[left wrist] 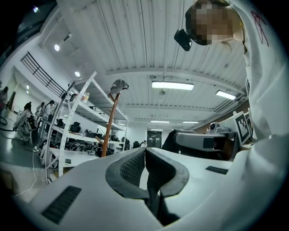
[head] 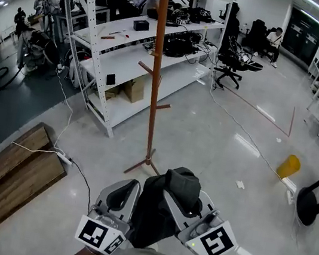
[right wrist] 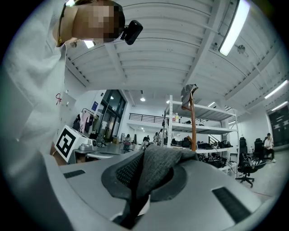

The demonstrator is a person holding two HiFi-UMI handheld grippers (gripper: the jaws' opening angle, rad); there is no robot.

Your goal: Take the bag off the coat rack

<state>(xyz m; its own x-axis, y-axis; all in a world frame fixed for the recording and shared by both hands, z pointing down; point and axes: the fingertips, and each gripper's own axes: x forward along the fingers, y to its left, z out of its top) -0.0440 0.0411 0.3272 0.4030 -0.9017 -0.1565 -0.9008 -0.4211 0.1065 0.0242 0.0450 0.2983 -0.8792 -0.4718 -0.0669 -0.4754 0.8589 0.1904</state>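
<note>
At the bottom centre of the head view: both my grippers sit side by side, close to my body, with the bag [head: 160, 212] bunched between them.
Bag: a dark grey cloth bundle, low in the frame and well apart from the coat rack [head: 157, 63]; I see no part of it touching a peg.
Left gripper [head: 124, 193]: in its own view the pads meet at the tips, and a dark strip of cloth is pinched lower down between them; I take that to be part of the bag.
Right gripper [head: 188, 202]: jaws nearly together, clamped on a thick fold of the grey cloth that bulges over the pads.
Coat rack: a brown pole that runs from the top of the frame down to its feet on the pale floor at centre, in front of a white shelf unit [head: 130, 46]; the pegs I can see in the head view are bare.
Top of rack: both gripper views show a small grey thing [left wrist: 119, 85] perched there; I cannot tell what it is.
Done: by my reading the lift-off is complete, since the bag hangs in my grip and clear of the rack.
Left: little, as I judge it, beyond carrying the bag off or setting it down; the task names no place for it.
</note>
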